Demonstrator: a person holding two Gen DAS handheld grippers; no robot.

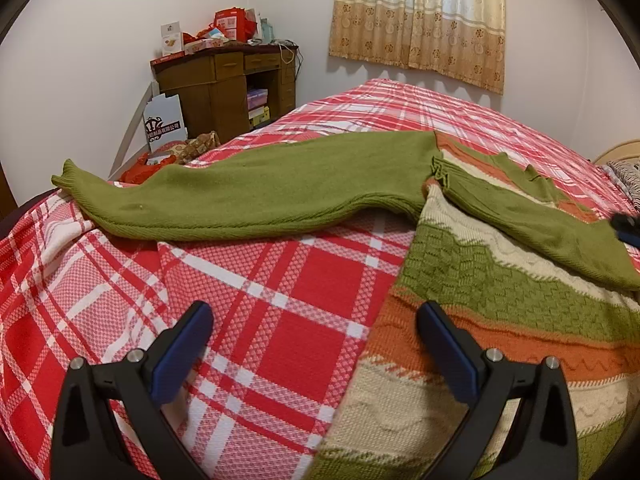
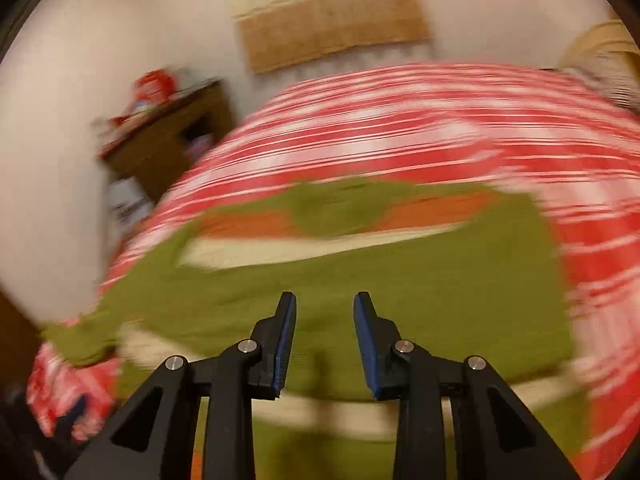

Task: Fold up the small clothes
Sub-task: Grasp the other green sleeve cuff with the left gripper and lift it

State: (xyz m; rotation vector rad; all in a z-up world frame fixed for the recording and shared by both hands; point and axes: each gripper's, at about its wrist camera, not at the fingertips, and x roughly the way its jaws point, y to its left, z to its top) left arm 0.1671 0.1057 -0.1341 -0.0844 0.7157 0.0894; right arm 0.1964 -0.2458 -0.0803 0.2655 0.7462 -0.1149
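Bedroom: red plaid bedspread (image 1: 304, 288) | sweater (image 1: 500, 288) spread flat | cluttered desk (image 1: 228, 84) | both fingers spread, empty

A bed (image 1: 280, 320) in red plaid cover carries a striped green sweater (image 1: 480, 280) spread flat

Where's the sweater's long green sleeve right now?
In the left wrist view the sleeve lies stretched leftward across the plaid bedspread, its cuff near the bed's left edge, toward the wooden desk.
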